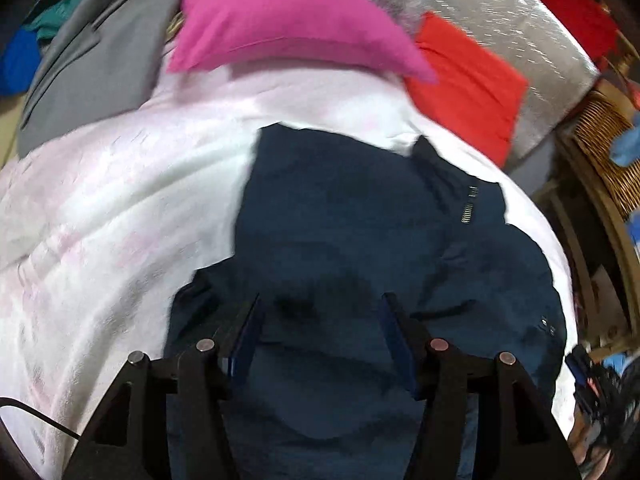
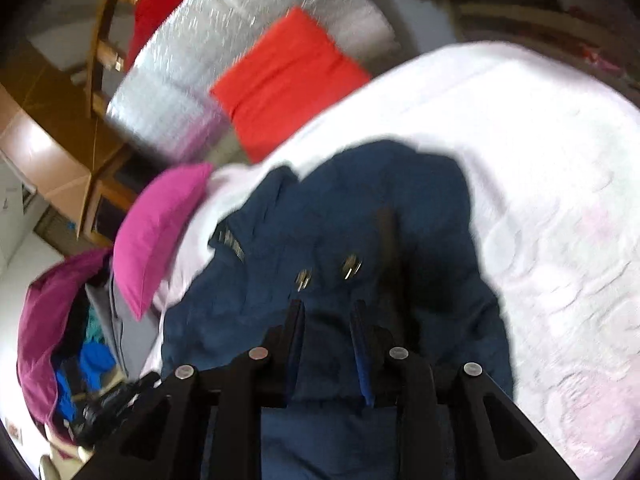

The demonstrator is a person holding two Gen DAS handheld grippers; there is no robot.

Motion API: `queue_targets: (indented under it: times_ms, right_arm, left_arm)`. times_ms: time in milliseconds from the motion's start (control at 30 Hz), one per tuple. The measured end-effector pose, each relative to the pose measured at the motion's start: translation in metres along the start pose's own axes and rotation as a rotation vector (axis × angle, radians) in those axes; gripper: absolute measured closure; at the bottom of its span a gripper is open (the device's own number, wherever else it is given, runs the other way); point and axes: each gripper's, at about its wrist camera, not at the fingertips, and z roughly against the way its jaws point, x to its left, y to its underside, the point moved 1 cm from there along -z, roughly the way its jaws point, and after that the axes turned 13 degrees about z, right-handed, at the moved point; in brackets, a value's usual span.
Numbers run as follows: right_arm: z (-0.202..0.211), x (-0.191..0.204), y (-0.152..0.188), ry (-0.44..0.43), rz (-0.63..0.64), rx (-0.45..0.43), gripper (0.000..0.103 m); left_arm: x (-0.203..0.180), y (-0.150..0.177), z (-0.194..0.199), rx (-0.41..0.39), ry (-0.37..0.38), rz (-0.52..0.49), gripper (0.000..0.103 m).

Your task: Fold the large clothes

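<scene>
left gripper (image 1: 320, 308) agape, right gripper (image 2: 327, 312) pinching — navy jacket (image 2: 360, 208)

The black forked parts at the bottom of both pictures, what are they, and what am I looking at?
They are hand-held grippers; a person carries one in each hand, each with a wide-angle camera looking along its two fingers. One picture is from the left gripper, the other from the right gripper. Below lies a dark blue jacket on a white bedcover, with a pink pillow and a red cushion beyond. The left fingers stand open above the jacket. The right ones are closer together; whether they pinch cloth is unclear.
</scene>
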Motion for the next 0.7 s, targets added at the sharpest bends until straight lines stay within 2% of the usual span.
queue_targets:
  times_ms: [100,200,233,267,300,333,433,500,533,567,667,700]
  right_arm:
    - [0.007,-0.018,-0.005,0.073,-0.045,-0.037,0.076]
    - [0.014,-0.032,-0.009,0.154,-0.054,-0.057,0.075]
    - [0.013,-0.037,-0.011,0.166,-0.064,-0.049,0.061]
    - [0.01,-0.043,-0.011,0.163,-0.081,-0.028,0.039]
    - [0.007,-0.049,-0.01,0.149,-0.097,-0.018,0.032]
    - [0.004,-0.053,-0.008,0.135,-0.112,-0.007,0.03]
    - [-0.017,-0.054,-0.003,0.094,-0.093,0.092,0.031]
    - [-0.024,-0.05,0.0,0.105,-0.056,0.133,0.031]
    - [-0.025,-0.047,0.0,0.114,-0.031,0.14,0.04]
    - [-0.024,-0.042,0.0,0.123,0.002,0.139,0.054]
    - [-0.013,-0.023,-0.004,0.179,0.118,0.106,0.075]
    - [-0.009,-0.018,-0.004,0.211,0.157,0.096,0.076]
  left_arm:
    - [-0.011,0.008,-0.011,0.036,-0.001,-0.036,0.042]
    - [-0.017,0.015,-0.026,0.067,-0.042,-0.046,0.042]
    - [-0.018,0.017,-0.029,0.071,-0.059,-0.05,0.042]
    - [-0.019,0.018,-0.033,0.076,-0.074,-0.057,0.039]
    - [-0.02,0.019,-0.037,0.082,-0.093,-0.068,0.038]
    - [-0.021,0.02,-0.041,0.089,-0.11,-0.079,0.036]
    - [-0.02,0.022,-0.045,0.096,-0.118,-0.078,0.036]
    - [-0.022,0.022,-0.043,0.094,-0.113,-0.077,0.036]
    - [-0.022,0.02,-0.039,0.087,-0.104,-0.073,0.036]
    - [-0.021,0.018,-0.037,0.073,-0.091,-0.067,0.036]
    - [-0.02,0.013,-0.023,0.026,-0.064,-0.053,0.036]
    - [-0.018,0.011,-0.022,0.019,-0.069,-0.049,0.036]
